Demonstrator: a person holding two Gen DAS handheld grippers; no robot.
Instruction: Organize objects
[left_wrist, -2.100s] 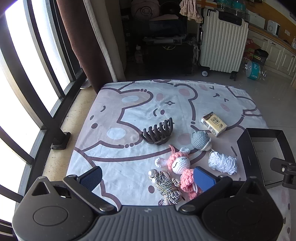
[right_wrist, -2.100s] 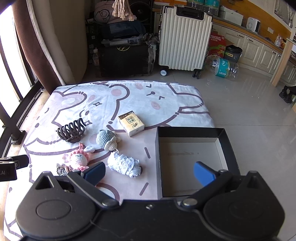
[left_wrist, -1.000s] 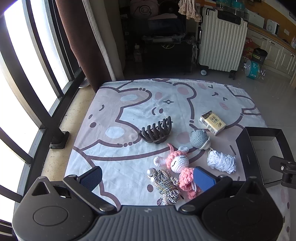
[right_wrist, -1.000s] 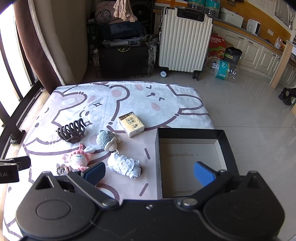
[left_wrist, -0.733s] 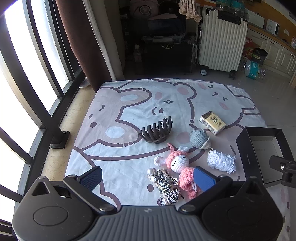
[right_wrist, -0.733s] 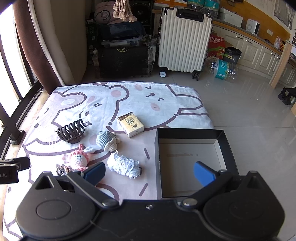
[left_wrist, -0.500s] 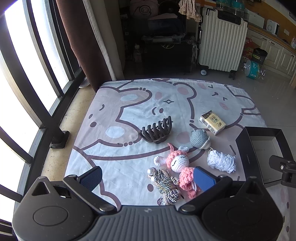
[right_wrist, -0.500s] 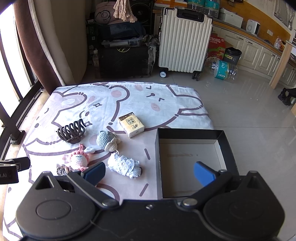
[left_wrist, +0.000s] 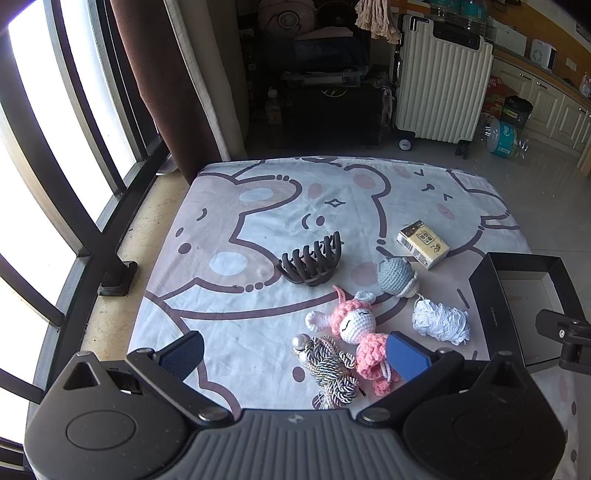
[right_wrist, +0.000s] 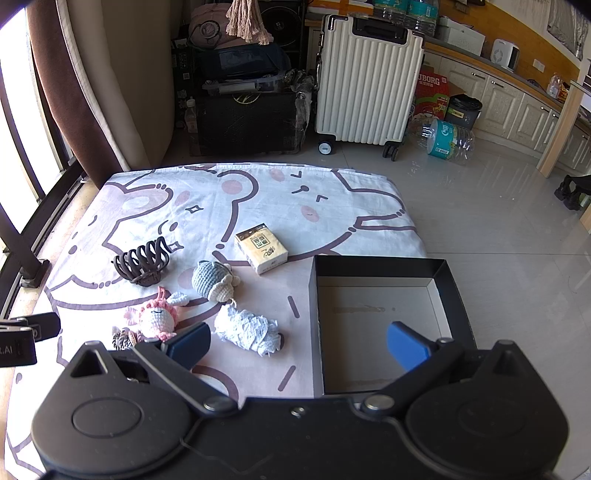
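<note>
On the bear-print cloth (left_wrist: 280, 206) lie a dark claw hair clip (left_wrist: 312, 260) (right_wrist: 142, 260), a tissue pack (left_wrist: 423, 243) (right_wrist: 261, 248), a grey crochet ball (left_wrist: 396, 276) (right_wrist: 214, 280), a pink crochet doll (left_wrist: 360, 332) (right_wrist: 157, 319), a white lace bundle (left_wrist: 441, 321) (right_wrist: 249, 330) and a striped cord tassel (left_wrist: 332, 365). An empty black box (right_wrist: 380, 267) (left_wrist: 487, 295) sits at the right. My left gripper (left_wrist: 295, 350) hovers open above the tassel and doll. My right gripper (right_wrist: 299, 345) hovers open over the box's left wall, holding nothing.
A white suitcase (right_wrist: 367, 79) and dark storage boxes (right_wrist: 247, 118) stand beyond the cloth's far edge. A window railing (left_wrist: 55, 192) and brown curtain (left_wrist: 155, 85) run along the left. Tiled floor (right_wrist: 498, 206) lies to the right, with a water-bottle pack (right_wrist: 445, 142).
Both grippers have stayed nearly still, with only a slight drift of view. No object has moved.
</note>
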